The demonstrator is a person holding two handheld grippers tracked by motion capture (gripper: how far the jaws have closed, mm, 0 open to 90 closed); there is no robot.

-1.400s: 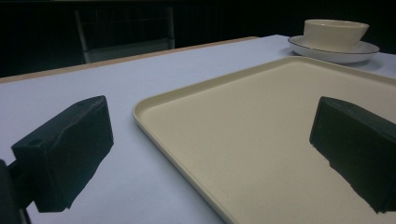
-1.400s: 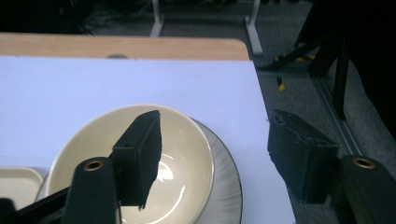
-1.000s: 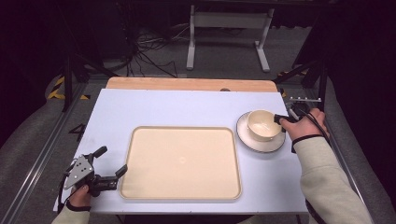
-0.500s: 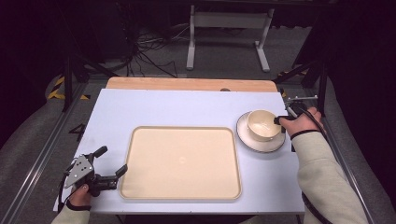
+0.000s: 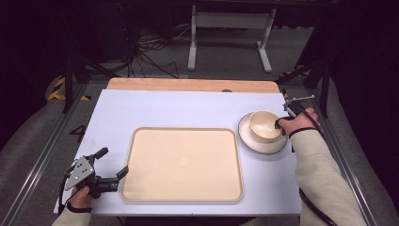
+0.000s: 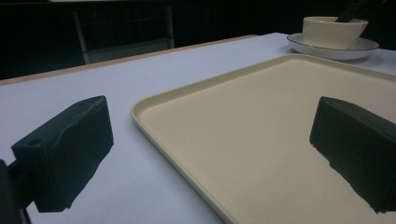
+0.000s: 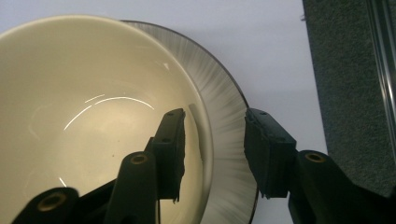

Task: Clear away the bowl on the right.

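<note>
A cream bowl (image 5: 262,126) stands on a white, dark-rimmed plate (image 5: 250,141) at the table's right. My right gripper (image 5: 278,124) straddles the bowl's right rim. In the right gripper view one jaw is inside the bowl (image 7: 93,107) and the other is outside, over the plate (image 7: 229,140). The jaws have just been closing, and a gap still shows between the outer jaw and the bowl's wall, so the right gripper (image 7: 215,116) is open. My left gripper (image 5: 113,161) rests open at the front left, with its jaws either side of the cream tray's (image 5: 181,162) left edge.
The big tray (image 6: 280,140) fills the table's middle. In the left gripper view the bowl (image 6: 334,31) and plate (image 6: 308,46) sit far off beyond it. A wooden strip (image 5: 188,84) lines the table's far edge, and metal rails run along both sides.
The right hand has sunk a little toward the bowl and its jaws have drawn closer together around the rim. The left hand and gripper have stayed put.
</note>
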